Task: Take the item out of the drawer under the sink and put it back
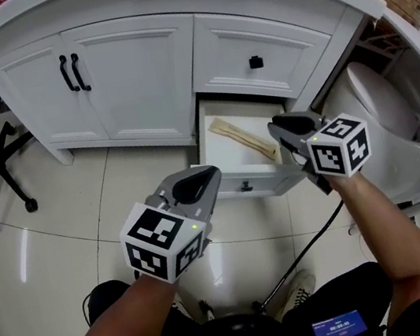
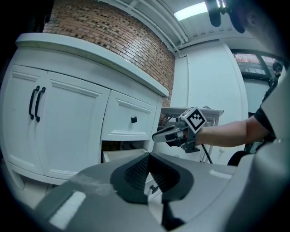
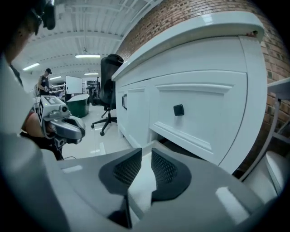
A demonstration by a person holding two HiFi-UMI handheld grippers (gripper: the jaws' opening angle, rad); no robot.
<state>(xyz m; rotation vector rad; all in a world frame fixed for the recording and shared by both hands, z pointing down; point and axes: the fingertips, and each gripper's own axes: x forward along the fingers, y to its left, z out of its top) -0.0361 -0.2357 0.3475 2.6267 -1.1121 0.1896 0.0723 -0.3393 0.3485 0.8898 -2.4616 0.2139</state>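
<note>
- Left gripper (image 1: 197, 181): fingers closed, holding nothing.
- Right gripper (image 1: 281, 126): fingers slightly parted, empty, over the open drawer (image 1: 249, 187).
- Pale wooden item (image 1: 243, 138): lies inside the drawer.

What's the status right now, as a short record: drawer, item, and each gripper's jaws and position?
drawer: lower drawer, pulled open
item: pale wooden utensil, lying inside the drawer, no gripper on it
left gripper: jaws together, nothing held, over the floor in front of the drawer
right gripper: jaws slightly apart, nothing between them, at the drawer's right side in the head view
</note>
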